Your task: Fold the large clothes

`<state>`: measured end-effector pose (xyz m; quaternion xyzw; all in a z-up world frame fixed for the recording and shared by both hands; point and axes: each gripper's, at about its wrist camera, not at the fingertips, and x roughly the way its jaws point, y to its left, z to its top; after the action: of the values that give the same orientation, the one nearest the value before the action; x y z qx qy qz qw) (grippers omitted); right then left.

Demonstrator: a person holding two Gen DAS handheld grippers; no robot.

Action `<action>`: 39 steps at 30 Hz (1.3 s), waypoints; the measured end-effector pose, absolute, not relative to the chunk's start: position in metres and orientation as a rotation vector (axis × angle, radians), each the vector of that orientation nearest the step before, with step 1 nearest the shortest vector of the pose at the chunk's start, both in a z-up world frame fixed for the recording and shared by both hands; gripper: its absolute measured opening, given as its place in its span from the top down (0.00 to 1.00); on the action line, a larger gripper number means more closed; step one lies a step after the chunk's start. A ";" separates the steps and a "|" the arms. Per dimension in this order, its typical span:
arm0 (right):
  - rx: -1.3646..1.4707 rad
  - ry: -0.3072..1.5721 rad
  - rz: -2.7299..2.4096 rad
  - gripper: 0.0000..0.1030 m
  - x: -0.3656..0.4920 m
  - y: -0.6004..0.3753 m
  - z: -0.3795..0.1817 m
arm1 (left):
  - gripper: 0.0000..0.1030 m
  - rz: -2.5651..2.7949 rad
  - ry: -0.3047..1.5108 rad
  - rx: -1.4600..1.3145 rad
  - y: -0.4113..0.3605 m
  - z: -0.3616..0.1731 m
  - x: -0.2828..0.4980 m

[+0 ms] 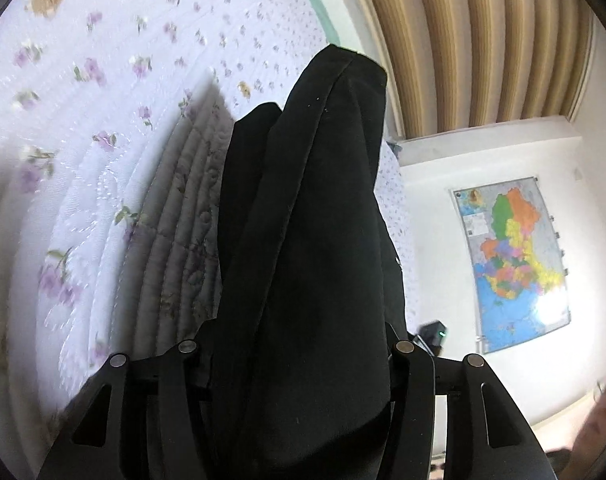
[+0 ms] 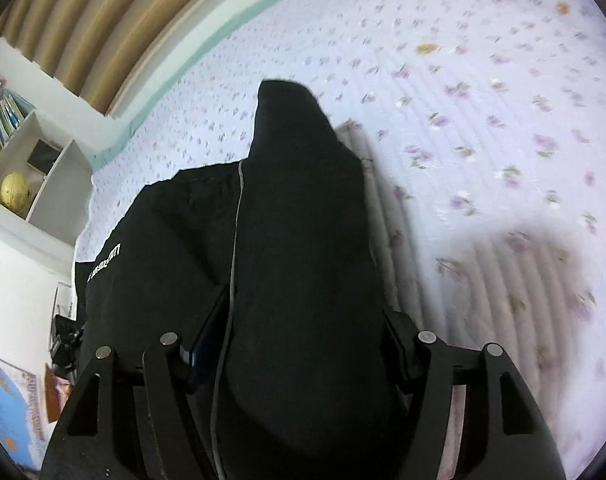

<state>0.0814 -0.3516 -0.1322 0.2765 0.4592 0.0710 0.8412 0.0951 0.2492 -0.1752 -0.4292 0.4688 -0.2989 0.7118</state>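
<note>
Left wrist view. The left gripper [image 1: 299, 364] stood with its jaws parted around a thick fold of the black garment [image 1: 315, 208]. The cloth filled the gap between both fingers; whether the pads pressed on it could not be told. From the jaws the garment ran forward in a long draped ridge over the floral quilt [image 1: 103, 120] of the bed. Beyond and to the right of the jaws hung a ribbed tan headboard [image 1: 471, 40] and a coloured wall map [image 1: 511, 264].

Right wrist view. The right gripper [image 2: 303, 344] likewise had its jaws spread, the black garment [image 2: 299, 240] bunched between them and hiding the pads, so that the grip could not be told. A pale seam line ran along the cloth just left of centre. White lettering [image 2: 103, 260] showed on the part lying left of the jaws. The floral quilt [image 2: 483, 120] extended ahead and to the right; a white shelf [image 2: 51, 184] with a globe [image 2: 17, 194] stood far left.
</note>
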 end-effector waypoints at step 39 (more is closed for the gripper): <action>0.021 0.454 0.031 0.01 -0.135 -0.122 0.129 | 0.19 -0.134 0.434 0.022 0.094 0.138 -0.143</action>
<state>-0.1353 -0.1218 0.1293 0.0104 0.2252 0.0156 0.9741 -0.1433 0.0939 0.1381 0.0111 0.2150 -0.0663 0.9743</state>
